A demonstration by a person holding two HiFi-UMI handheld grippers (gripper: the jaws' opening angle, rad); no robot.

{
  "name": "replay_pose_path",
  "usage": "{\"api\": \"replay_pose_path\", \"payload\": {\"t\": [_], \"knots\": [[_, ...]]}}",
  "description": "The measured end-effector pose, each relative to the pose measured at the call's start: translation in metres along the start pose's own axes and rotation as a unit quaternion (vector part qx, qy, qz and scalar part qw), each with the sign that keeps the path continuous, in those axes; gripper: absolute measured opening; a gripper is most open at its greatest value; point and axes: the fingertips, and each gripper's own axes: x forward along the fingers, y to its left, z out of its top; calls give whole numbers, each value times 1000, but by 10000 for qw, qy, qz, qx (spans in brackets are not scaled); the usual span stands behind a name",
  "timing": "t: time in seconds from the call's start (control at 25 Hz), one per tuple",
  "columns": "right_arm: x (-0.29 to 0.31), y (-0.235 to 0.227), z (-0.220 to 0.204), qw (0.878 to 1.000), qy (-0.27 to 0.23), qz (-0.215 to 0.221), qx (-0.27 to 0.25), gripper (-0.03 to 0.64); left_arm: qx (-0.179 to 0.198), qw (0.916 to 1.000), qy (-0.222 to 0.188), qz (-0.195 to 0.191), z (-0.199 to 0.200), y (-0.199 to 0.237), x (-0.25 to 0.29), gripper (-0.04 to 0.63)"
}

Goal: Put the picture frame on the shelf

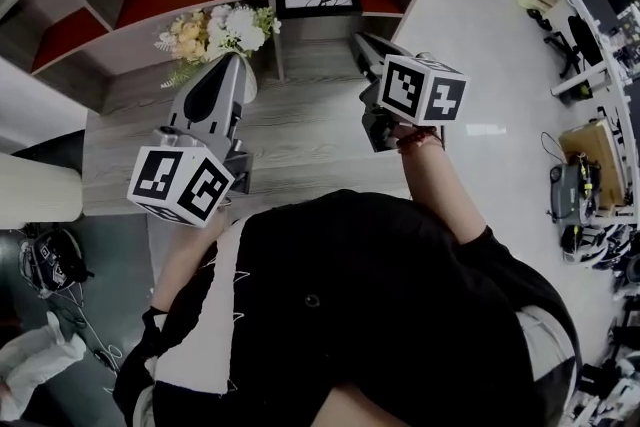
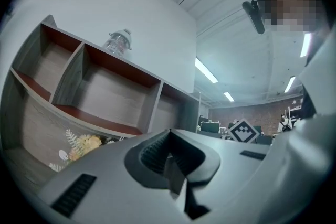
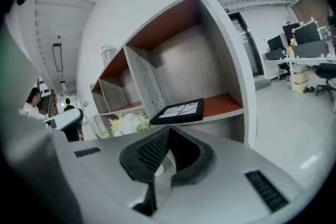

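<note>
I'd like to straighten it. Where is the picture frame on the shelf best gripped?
The picture frame lies flat on the shelf's red board, a divider close at its left. Probably pinch its thin front edge, top and bottom, coming level from the open front.

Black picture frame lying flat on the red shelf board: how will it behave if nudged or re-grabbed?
The black picture frame looks thin and rigid: probably stiff and light. Lying flat on the red shelf board, it should slide, not tip. It sits near the front edge, so an outward nudge might drop it.
</note>
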Motion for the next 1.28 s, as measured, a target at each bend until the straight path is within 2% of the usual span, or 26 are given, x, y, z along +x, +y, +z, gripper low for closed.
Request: {"api": "replay_pose_path", "payload": {"t": [0.16, 0.32, 0.48, 0.68, 0.96, 1.28], "knots": [[-22, 8, -5, 9996, -192, 90, 191, 5, -18, 9999, 83, -73, -10, -10, -2, 11], [-46, 28, 9, 9959, -669, 543, 284, 5, 44, 9998, 99, -165, -12, -25, -1, 11], [-71, 41, 27, 9915, -1081, 728, 66, 5, 145, 9998, -49, -137, -8, -38, -1, 11], [-94, 40, 39, 9886, -1309, 737, -55, 5, 84, 9998, -29, -159, -12, -56, -1, 11], [-121, 26, 38, 9888, -1258, 747, -278, 5, 32, 10000, -54, -19, -19, -89, -4, 11], [-155, 12, 24, 9896, -1000, 948, -410, 5, -23, 9997, -68, 239, -33, -134, -16, 11]]}}
